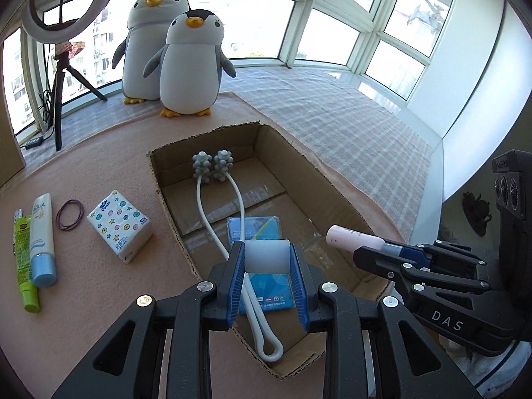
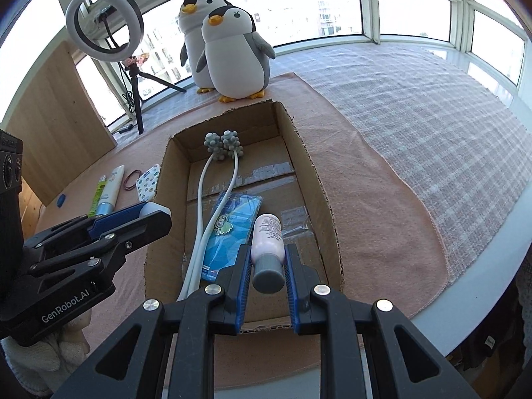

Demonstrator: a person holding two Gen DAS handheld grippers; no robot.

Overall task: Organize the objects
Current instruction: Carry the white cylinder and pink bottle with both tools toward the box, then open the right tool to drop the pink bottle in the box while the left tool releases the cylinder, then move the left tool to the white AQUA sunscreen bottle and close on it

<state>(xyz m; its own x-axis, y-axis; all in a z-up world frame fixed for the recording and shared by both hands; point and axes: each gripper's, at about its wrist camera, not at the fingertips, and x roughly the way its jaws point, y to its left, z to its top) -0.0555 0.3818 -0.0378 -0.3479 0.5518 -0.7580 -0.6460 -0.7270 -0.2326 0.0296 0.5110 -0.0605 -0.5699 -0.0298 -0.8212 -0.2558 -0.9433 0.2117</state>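
Your left gripper clamps a smooth white cylinder between its ribbed blue pads, above the near end of the corrugated cardboard box. Your right gripper squeezes a glossy pink bottle by its grey cap, over the box's right side. Inside lie a knobbly grey roller massager on looped white stems and a blue packet
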